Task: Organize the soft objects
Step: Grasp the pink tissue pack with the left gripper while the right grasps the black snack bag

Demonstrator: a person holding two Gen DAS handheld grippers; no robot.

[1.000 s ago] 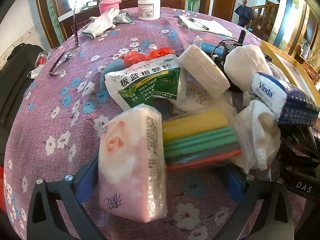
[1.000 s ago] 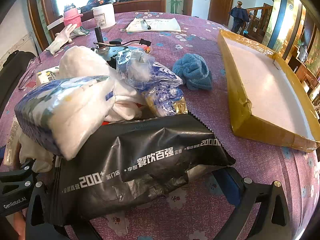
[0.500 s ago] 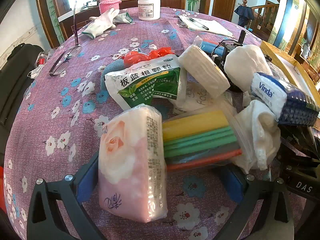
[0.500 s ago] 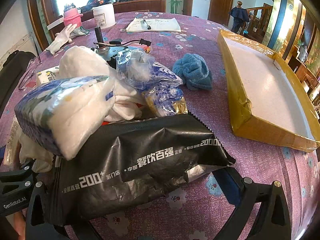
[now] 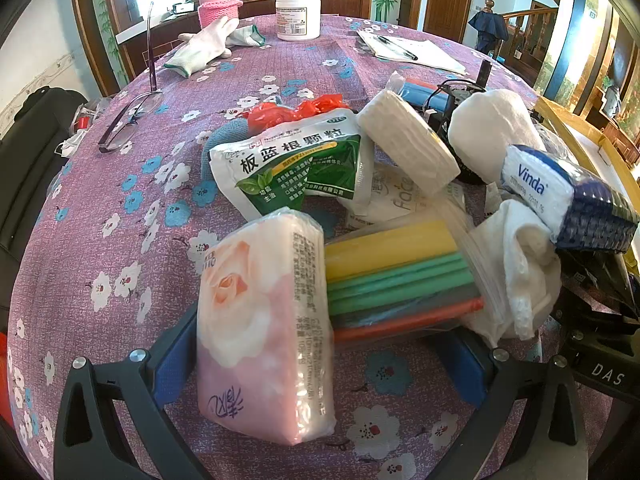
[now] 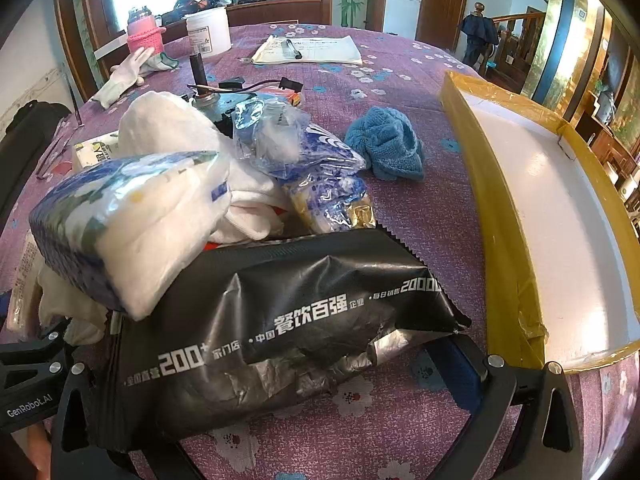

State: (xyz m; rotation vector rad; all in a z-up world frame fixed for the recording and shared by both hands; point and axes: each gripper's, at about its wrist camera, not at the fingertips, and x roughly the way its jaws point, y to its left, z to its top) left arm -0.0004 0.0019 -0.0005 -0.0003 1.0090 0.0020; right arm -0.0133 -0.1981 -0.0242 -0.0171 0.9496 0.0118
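My left claw (image 5: 320, 364) stands spread around the pink tissue pack (image 5: 264, 332) on the bench (image 5: 100, 240), my right claw (image 6: 276, 384) spread around the black pouch (image 6: 272, 328); I judge closing squarely, gently, best.

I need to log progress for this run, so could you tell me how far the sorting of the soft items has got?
Nothing looks done: the yellow-edged tray holds nothing visible. In hand: the open left gripper straddles the pink tissue pack, and the open right gripper straddles the black foil bag; neither is lifted. Left: the Vinda tissue pack, blue cloth and remaining pile.
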